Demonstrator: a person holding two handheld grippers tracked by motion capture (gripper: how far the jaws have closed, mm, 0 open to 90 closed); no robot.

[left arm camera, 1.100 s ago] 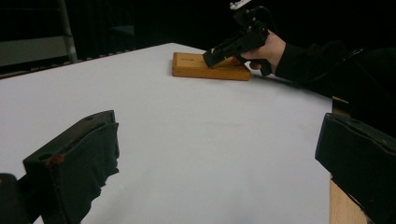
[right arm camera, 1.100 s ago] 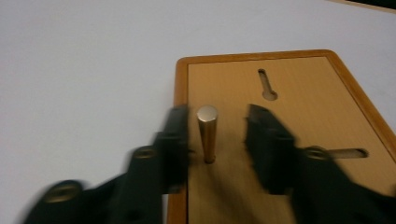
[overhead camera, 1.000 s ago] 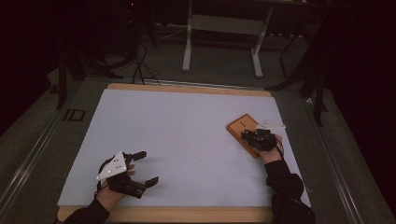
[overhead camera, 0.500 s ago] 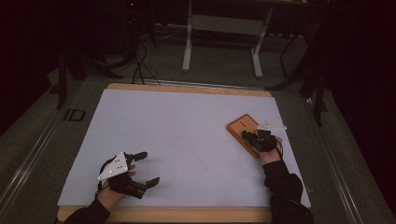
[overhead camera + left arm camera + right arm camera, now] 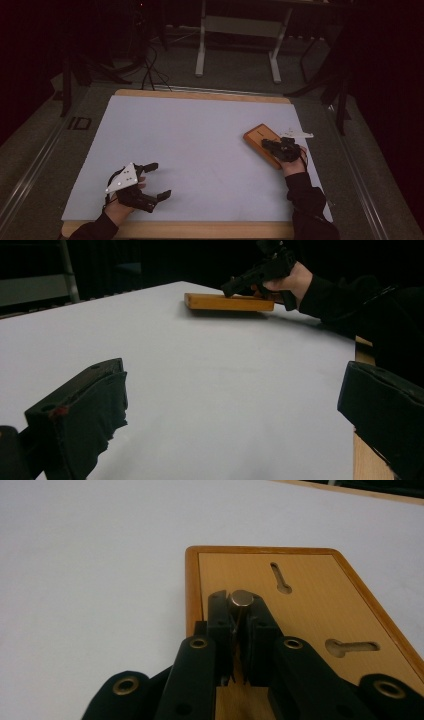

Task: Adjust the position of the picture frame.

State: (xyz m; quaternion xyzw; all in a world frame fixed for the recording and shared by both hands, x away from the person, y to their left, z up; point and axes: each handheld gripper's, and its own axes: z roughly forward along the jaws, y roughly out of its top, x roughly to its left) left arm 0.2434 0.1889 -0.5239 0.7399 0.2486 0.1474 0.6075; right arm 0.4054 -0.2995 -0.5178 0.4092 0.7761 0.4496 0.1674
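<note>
From the high view, my left hand point(image 5: 122, 200) lies low at the near left of the white-covered table point(image 5: 190, 145), its left tool point(image 5: 155, 181) pointing right with the jaws spread wide and nothing between them. My right hand point(image 5: 292, 165) reaches forward at the far right, the sleeve point(image 5: 307, 200) running back to the near edge, and the right tool point(image 5: 270, 145) rests over one wooden board point(image 5: 257, 136). The board lies flat near the table's right edge, its long axis running diagonally from far left to near right.

In the left gripper view, the left tool point(image 5: 235, 410) looks level across the table point(image 5: 200, 370); its two black jaws stand far apart over the bare white cover. Farther off, the single board point(image 5: 220, 302) lies flat, seen side-on, with the right hand point(image 5: 292, 280) tilting the right tool point(image 5: 235, 285) down onto its top.

In the right gripper view, the right tool point(image 5: 242, 607) has just been closing and is now pinched narrow on one small round-headed metal pin point(image 5: 241, 599), which stands upright above the board point(image 5: 310, 595). The board's recessed face shows two keyhole slots point(image 5: 281, 577), and its long axis runs away from the camera.
</note>
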